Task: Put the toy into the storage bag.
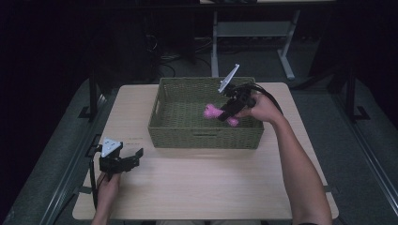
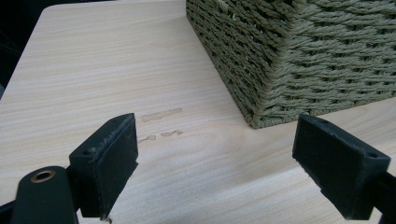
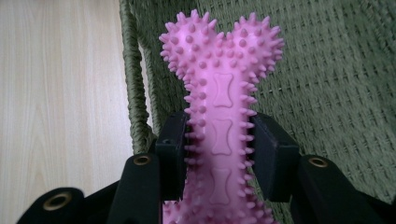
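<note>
A pink spiky bone-shaped toy (image 3: 222, 93) is clamped at its shaft between the two black jaws of my right gripper (image 3: 219, 154), which is shut on it. In the high view that right gripper (image 1: 228, 114) holds the pink toy (image 1: 212, 112) inside the olive woven basket (image 1: 202, 139), over its right half. My left gripper (image 1: 137, 156) rests low over the table's near left corner with its jaws wide apart. In its own view the left gripper (image 2: 215, 163) has nothing but bare wood between its pads, with the basket's corner (image 2: 280, 60) just ahead.
The light wooden table (image 1: 197, 187) has free room in front of the basket and to its left. A faint smear (image 2: 161, 115) marks the wood near the left gripper. Dark floor and table legs lie beyond the far edge.
</note>
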